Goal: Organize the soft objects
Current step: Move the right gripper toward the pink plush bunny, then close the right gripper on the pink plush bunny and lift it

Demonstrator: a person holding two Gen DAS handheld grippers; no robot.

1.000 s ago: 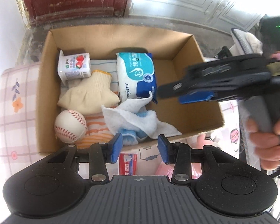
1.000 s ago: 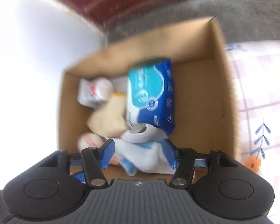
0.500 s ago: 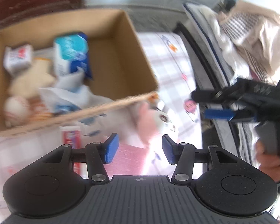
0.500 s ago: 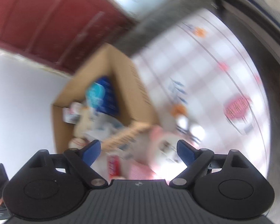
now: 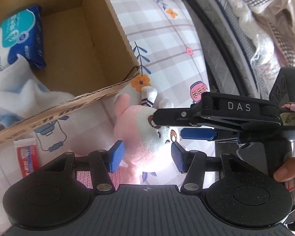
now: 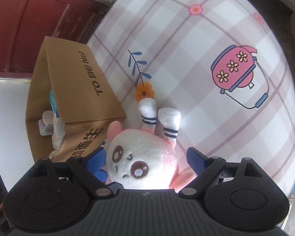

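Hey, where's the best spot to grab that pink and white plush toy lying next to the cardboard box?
Probably the round head of the plush toy, taken from above across its sides. It lies flat on the checked cloth with its face up, and the right tool already straddles the head with open pads. The thin striped legs would flop.

Under me lies a pink-and-white checked cloth printed with flowers [image 6: 196,39]. A dark red wooden door [image 6: 29,29] stands behind. To my right sits a heap of checked and fluffy fabrics [image 5: 265,19].
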